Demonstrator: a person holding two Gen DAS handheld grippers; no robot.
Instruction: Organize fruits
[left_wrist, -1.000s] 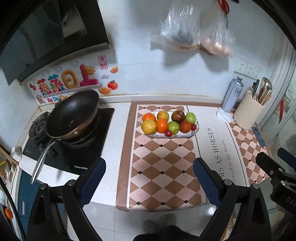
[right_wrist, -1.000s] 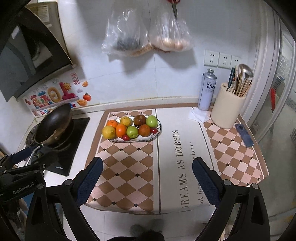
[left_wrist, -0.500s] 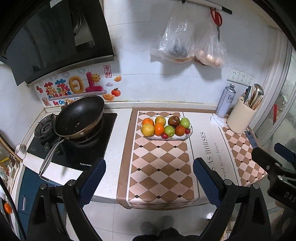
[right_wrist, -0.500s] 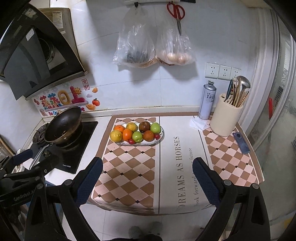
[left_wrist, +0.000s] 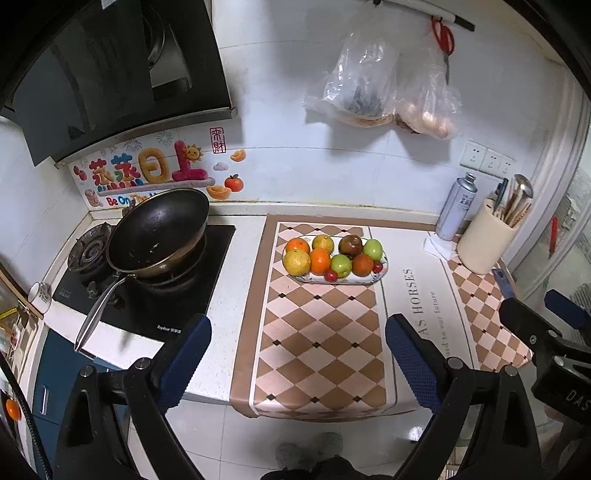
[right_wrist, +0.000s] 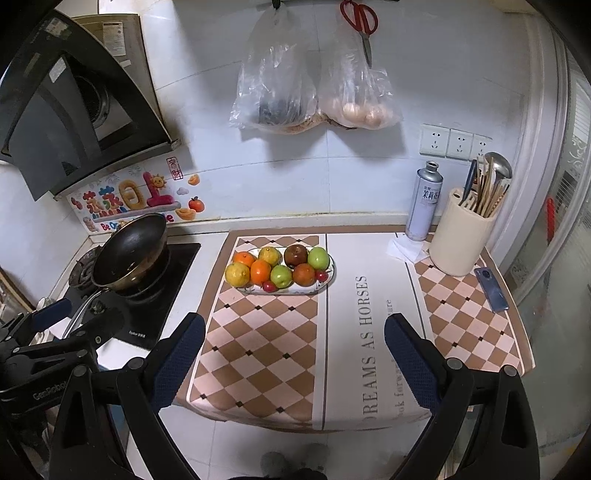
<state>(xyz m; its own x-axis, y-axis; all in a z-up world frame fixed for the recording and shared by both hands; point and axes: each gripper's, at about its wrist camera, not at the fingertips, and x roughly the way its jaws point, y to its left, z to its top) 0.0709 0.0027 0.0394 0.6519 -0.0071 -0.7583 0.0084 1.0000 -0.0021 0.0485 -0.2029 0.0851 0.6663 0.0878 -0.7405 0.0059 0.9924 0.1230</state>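
A white oval plate (left_wrist: 383, 271) (right_wrist: 331, 275) sits on the checkered mat at the back of the counter. It holds oranges (left_wrist: 320, 260) (right_wrist: 260, 271), a yellow citrus (left_wrist: 296, 262), green apples (left_wrist: 372, 249) (right_wrist: 318, 257), a dark red apple (left_wrist: 350, 245) and small red cherries. My left gripper (left_wrist: 298, 363) is open and empty, held off the counter's front edge. My right gripper (right_wrist: 294, 356) is open and empty too, also back from the front edge. Each gripper shows at the side of the other's view.
A black wok (left_wrist: 159, 232) stands on the gas stove at left. A spray can (right_wrist: 424, 201), a cream utensil holder (right_wrist: 460, 236) and a phone (right_wrist: 491, 290) are at the right. Two plastic bags (right_wrist: 310, 92) and red scissors hang on the wall.
Both grippers have pulled back and up from the counter, so the plate of fruit looks smaller and farther. Both stay open and empty.
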